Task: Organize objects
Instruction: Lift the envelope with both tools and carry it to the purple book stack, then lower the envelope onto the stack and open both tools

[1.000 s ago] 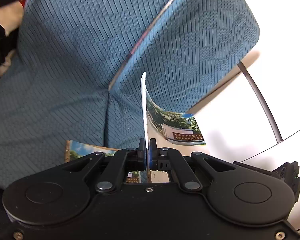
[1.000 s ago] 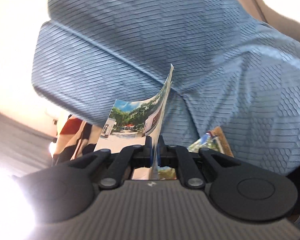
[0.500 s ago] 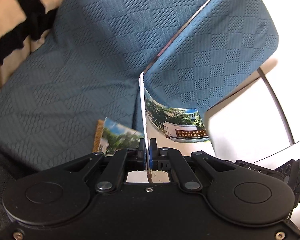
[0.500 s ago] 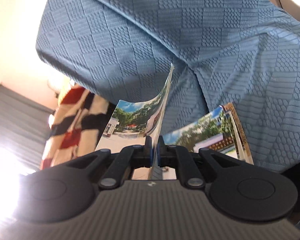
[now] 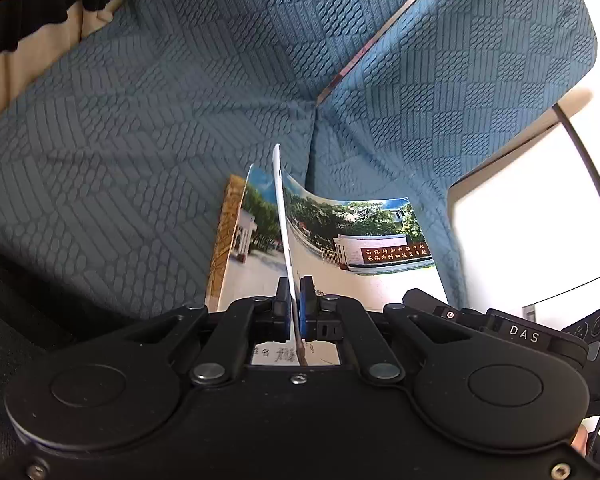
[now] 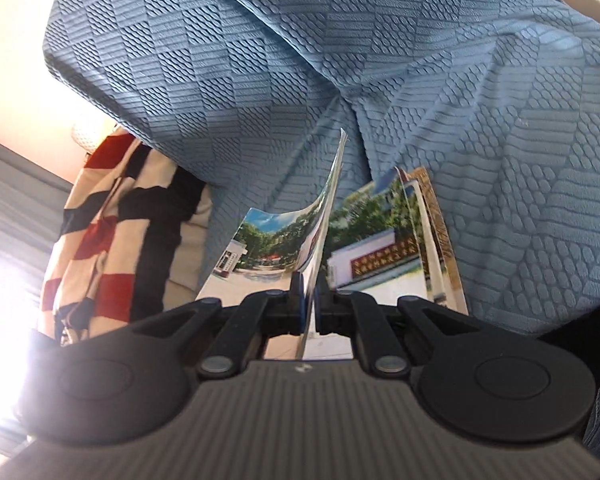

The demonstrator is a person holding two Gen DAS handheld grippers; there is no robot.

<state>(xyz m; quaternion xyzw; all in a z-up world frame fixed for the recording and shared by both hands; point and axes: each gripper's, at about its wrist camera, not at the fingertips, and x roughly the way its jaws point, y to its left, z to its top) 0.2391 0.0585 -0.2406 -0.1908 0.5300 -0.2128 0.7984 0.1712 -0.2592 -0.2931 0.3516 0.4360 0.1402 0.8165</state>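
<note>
A thin booklet (image 5: 356, 232) with a photo cover of trees and a white building is held over a blue quilted sofa. My left gripper (image 5: 295, 304) is shut on one edge of it, the cover bending up between the fingers. My right gripper (image 6: 308, 300) is shut on the other edge of the booklet (image 6: 272, 244). A second book (image 5: 228, 236) with a brownish spine lies on the seat just behind it, and it also shows in the right wrist view (image 6: 428, 236).
The blue sofa seat and back cushions (image 5: 160, 112) fill both views. A striped red, black and cream cloth (image 6: 112, 216) lies at the sofa's end. A bright white surface with a dark cable (image 5: 580, 160) is beside the sofa arm.
Both grippers have carried the booklet toward the sofa seat. The second book has come much closer and now lies right behind the booklet.
</note>
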